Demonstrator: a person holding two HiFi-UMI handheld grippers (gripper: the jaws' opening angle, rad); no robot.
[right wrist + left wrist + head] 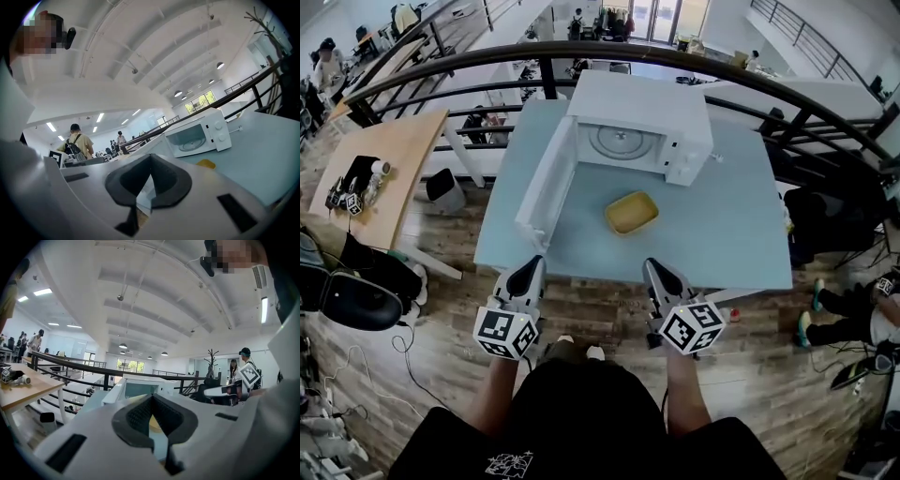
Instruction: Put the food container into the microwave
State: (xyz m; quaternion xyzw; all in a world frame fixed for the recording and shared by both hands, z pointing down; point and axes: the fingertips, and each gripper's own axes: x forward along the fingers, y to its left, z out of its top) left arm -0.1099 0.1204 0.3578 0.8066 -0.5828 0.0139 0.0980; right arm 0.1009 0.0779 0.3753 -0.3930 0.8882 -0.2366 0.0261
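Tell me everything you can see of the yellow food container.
The food container is a shallow yellow tray, rectangular with rounded corners, plastic by its look, open-topped and seemingly empty. It sits flat, slightly askew, on the pale blue table, before the open microwave, apart from it. Only the table touches it.

Pale blue table (731, 244), rectangular top, white microwave (642, 98) standing at its far edge, microwave door (546, 183) swung open to the left, glass turntable visible inside, yellow food container (631, 213) lying on the tabletop just in front of the microwave, apart from it
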